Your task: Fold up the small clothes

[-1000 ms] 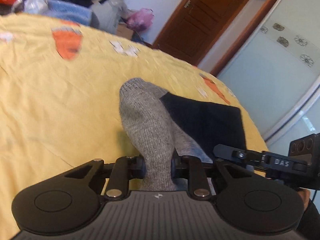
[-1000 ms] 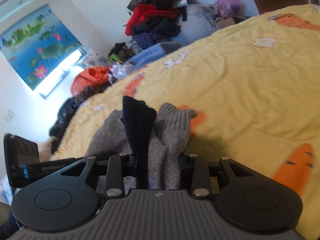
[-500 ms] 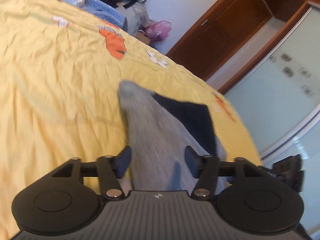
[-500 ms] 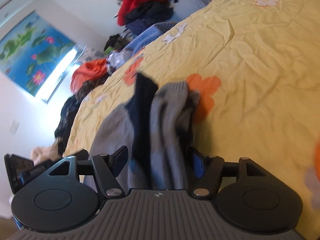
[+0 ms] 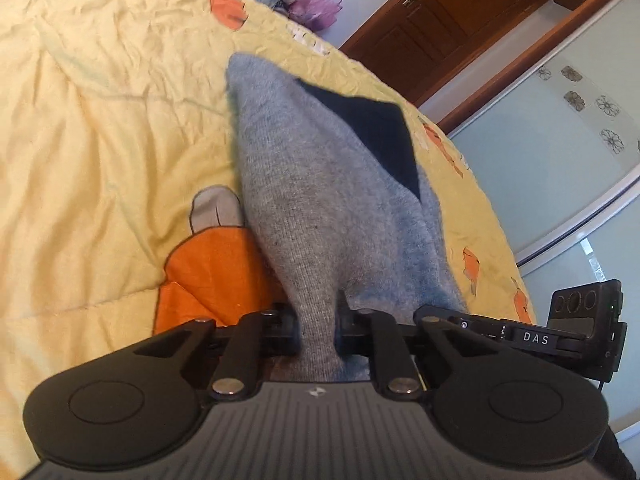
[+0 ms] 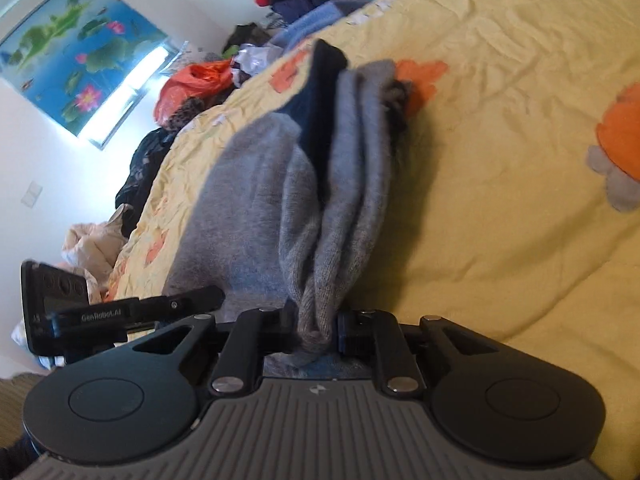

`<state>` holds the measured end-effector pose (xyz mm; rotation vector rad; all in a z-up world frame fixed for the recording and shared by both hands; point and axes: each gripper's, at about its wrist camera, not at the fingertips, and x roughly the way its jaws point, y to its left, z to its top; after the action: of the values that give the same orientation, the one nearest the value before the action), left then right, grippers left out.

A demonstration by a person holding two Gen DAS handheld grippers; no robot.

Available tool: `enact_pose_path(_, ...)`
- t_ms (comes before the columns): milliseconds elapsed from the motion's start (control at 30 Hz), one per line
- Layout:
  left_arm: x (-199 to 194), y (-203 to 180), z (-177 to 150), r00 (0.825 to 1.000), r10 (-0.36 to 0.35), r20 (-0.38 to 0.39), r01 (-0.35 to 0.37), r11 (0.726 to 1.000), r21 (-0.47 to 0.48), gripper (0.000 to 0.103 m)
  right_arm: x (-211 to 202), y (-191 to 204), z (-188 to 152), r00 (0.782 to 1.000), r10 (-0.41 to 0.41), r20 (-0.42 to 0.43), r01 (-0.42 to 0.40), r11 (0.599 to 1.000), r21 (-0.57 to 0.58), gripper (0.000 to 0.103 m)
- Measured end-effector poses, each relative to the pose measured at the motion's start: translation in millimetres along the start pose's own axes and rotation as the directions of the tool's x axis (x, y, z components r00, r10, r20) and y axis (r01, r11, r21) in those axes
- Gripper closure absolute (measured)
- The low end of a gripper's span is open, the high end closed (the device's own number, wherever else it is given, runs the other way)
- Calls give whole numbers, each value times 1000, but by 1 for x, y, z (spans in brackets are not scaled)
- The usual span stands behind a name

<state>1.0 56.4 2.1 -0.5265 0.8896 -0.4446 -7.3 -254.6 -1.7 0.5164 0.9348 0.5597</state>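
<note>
Already both tools were clamped on the grey sock (image 5: 320,208): my left tool (image 5: 318,324) pinched one bunched end at the bottom centre of its frame, my right tool (image 6: 318,326) the other. It hung bunched over the yellow bed quilt (image 5: 100,140), its dark patch (image 5: 372,136) toward the upper right. I judged the fold only started; laying it flat remained.
</note>
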Motion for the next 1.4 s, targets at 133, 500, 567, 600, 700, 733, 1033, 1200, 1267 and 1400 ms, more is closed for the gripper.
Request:
enact_pose_path(133, -37, -13, -13, 1000, 4, 11, -5, 995, 97, 91, -26, 20, -13, 998, 67, -1, -67, 995, -75, 80)
enact_pose_path(500, -87, -15, -43, 992, 82, 91, -101, 967, 234, 69, -75, 8, -43, 993, 62, 99, -64, 998, 16, 43)
enact_pose_path(567, -97, -37, -37, 976, 90, 200, -150, 940, 306, 48, -86, 9, -17, 982, 56, 179, -58, 998, 6, 43)
enact_pose_path(600, -95, -49, -37, 967, 85, 240, -168, 921, 350, 38, -83, 13, -4, 980, 44, 195, -45, 999, -2, 43)
enact_pose_path(700, -66, -85, -54, 974, 48, 223, -160, 840, 518, 35, -58, 23, 24, 980, 61, 188, -55, 998, -36, 44)
enact_pose_path(733, -53, -93, -64, 979, 45, 200, -153, 811, 565, 35, -42, 25, 32, 985, 59, 163, -53, 998, -35, 44)
enact_pose_path(1033, -6, -105, -117, 999, 19, 47, -45, 759, 649, 35, 5, 25, 26, 996, -35, 76, 41, 996, -85, 89)
enact_pose_path(1200, -9, -100, -109, 999, -9, 45, -21, 773, 634, 34, 1, 1, 20, 998, 7, 63, -7, 1000, -1, 79)
enact_pose_path(1267, -24, -99, -107, 997, -36, 73, -18, 775, 632, 34, -15, 12, 16, 994, 59, 95, -60, 998, 5, 54)
enact_pose_path(1400, -55, -79, -95, 984, 5, 181, -109, 815, 569, 34, -47, 22, -3, 983, 142, 117, -144, 990, 4, 39)
